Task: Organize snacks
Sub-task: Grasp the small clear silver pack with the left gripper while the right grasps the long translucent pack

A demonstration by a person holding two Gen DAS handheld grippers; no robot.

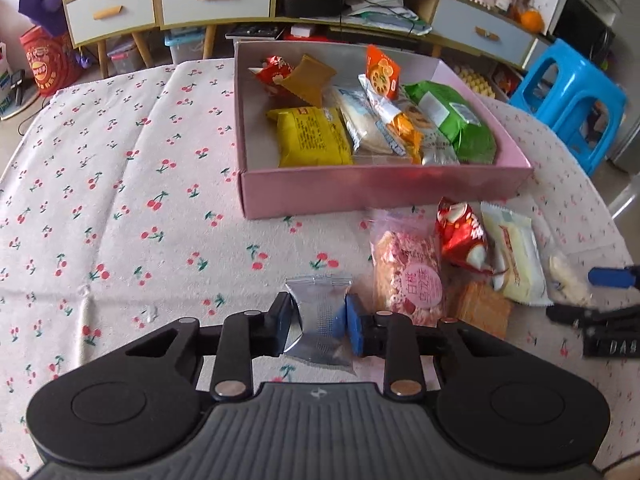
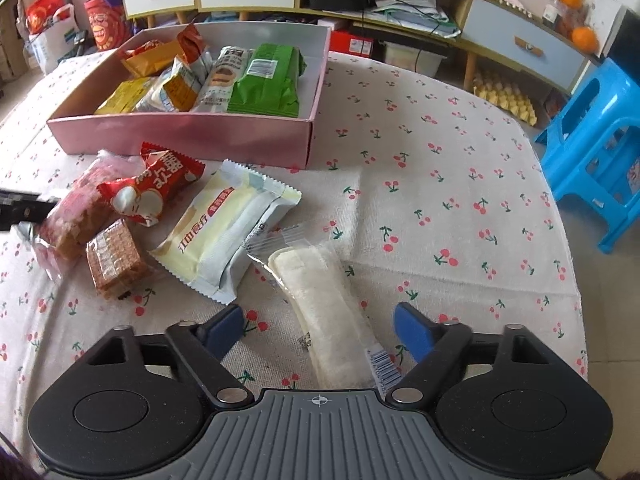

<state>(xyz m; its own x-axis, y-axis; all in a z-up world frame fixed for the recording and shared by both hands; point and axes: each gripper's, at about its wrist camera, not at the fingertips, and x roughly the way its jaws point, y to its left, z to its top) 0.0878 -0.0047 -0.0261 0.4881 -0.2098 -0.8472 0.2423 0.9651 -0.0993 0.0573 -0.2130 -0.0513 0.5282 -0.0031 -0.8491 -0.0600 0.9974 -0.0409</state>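
Left wrist: left tool (image 1: pixel 318 322) pinches silver packet (image 1: pixel 320 320), label hidden; right tool (image 2: pixel 318 330) wide around clear-wrapped bar (image 2: pixel 328 316).

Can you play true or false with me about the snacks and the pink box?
1. The left tongs pinch a silver packet. True.
2. The pink box has nothing in it. False: it holds several snacks, among them a green packet.
3. The right tongs are squeezing the long white snack. False: the snack lies between the open jaws, not pressed.
4. A red packet lies on the cloth outside the box. True.
5. The blue stool stands on the table. False: it stands beside it.
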